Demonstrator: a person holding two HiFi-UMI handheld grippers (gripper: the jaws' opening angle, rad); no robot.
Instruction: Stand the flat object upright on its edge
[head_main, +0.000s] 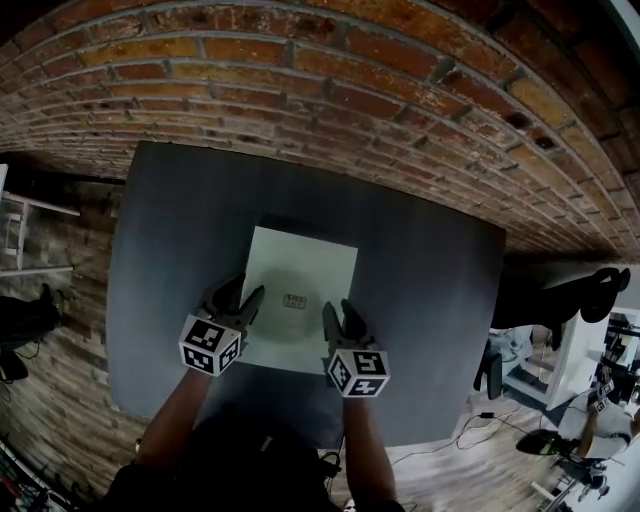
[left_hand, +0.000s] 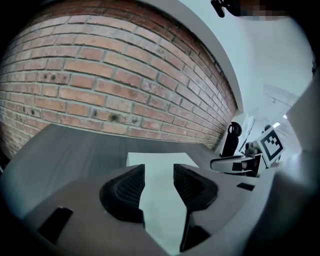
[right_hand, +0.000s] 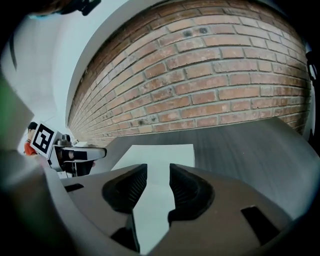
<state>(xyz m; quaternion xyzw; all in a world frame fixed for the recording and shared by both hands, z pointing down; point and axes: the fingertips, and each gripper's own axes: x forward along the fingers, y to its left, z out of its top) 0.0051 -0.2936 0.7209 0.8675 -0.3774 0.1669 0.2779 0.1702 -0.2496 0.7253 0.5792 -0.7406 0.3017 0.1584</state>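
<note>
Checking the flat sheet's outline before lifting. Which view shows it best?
The head view: the flat sheet lies nearly whole on the table, only near corners under the left gripper and right gripper. The left gripper view and right gripper view show a strip between open jaws and the far edge.

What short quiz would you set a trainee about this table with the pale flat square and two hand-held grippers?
1. True or false: the pale flat square already stands on its edge.
2. What rises behind the grey table? A brick wall; B window; C shelf.
3. How do the jaws of the left gripper and right gripper stand?
Key: 1 false, it lies flat. 2 A. 3 Both open, gripping nothing.
</note>
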